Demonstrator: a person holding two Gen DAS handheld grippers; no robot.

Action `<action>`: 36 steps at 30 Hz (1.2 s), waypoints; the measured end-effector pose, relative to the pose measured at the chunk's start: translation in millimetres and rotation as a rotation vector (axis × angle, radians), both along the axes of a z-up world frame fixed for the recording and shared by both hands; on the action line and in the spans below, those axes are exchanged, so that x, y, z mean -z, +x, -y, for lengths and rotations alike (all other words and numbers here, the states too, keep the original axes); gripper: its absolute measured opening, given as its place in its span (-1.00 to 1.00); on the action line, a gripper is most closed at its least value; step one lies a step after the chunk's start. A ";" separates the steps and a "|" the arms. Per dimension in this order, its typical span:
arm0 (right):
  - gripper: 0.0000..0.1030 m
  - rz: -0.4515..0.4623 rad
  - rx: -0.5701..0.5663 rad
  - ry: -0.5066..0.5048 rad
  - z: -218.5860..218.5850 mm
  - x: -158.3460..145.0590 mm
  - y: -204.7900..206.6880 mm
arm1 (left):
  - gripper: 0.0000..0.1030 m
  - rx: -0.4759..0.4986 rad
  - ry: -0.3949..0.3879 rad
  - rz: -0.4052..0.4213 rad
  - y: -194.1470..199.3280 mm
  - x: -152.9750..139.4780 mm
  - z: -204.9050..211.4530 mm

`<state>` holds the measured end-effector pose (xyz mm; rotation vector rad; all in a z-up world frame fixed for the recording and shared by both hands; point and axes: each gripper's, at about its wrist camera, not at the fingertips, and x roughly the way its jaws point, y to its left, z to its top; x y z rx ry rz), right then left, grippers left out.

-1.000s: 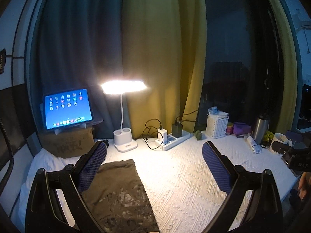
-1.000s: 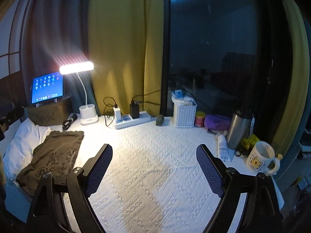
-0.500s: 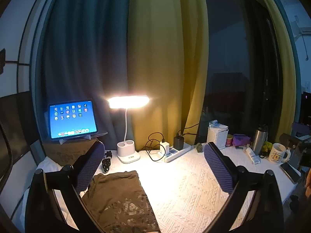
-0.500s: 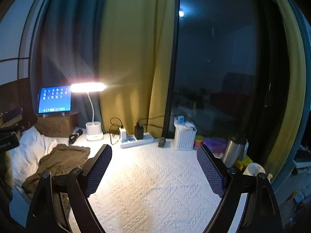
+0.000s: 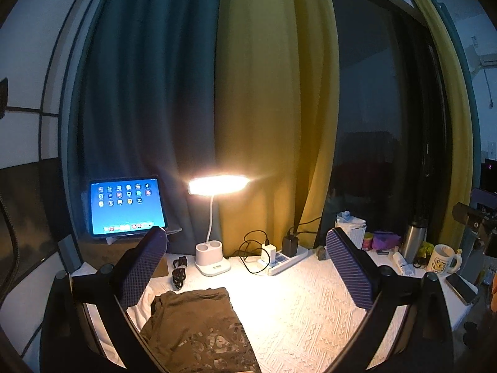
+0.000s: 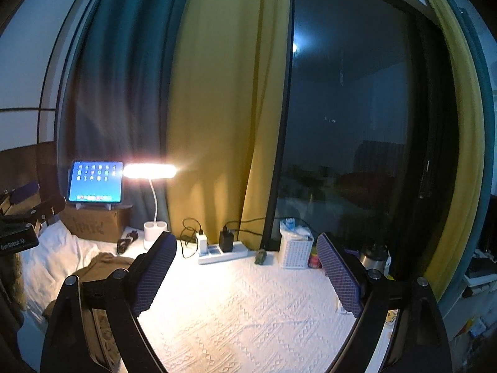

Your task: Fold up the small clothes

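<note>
1. Plainly, both tools hang above the cloth with nothing between their pads: the left hand-held gripper (image 5: 245,267) is spread wide, and the right hand-held gripper (image 6: 247,270) is spread wide too.
2. An olive-brown printed cotton garment (image 5: 198,326) lies at the near left of the white textured cloth-covered surface (image 5: 310,310), flattened into a rough rectangle with tidy far and right edges; its near end runs out of view.
3. Judging the step: that compact shape fits a piece already folded and set aside, or one laid flat and waiting for a fold. The pictures do not settle which.
4. Any further grasp would, I judge, call for a pad slid under a thin edge without dragging the soft layers askew.
5. Containers: a white perforated plastic basket (image 6: 295,253) at the far side holds white and blue packets; a white printed ceramic mug (image 5: 442,259) at the far right shows no contents I can make out; the white lamp base (image 5: 212,256) has two cup wells, contents unseen.
</note>
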<state>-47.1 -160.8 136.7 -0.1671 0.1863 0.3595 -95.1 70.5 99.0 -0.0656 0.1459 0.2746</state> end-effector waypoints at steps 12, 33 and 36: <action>0.85 0.049 -0.005 0.008 -5.0 -22.1 -18.9 | 0.97 0.021 -0.036 0.053 -19.4 -16.2 -11.0; 0.89 0.061 -0.015 0.007 -12.1 -28.7 -29.8 | 0.98 0.007 -0.063 0.082 -40.1 -20.7 -26.1; 0.90 0.053 -0.015 0.006 -11.7 -26.6 -27.2 | 0.98 0.006 -0.065 0.078 -39.6 -20.5 -25.0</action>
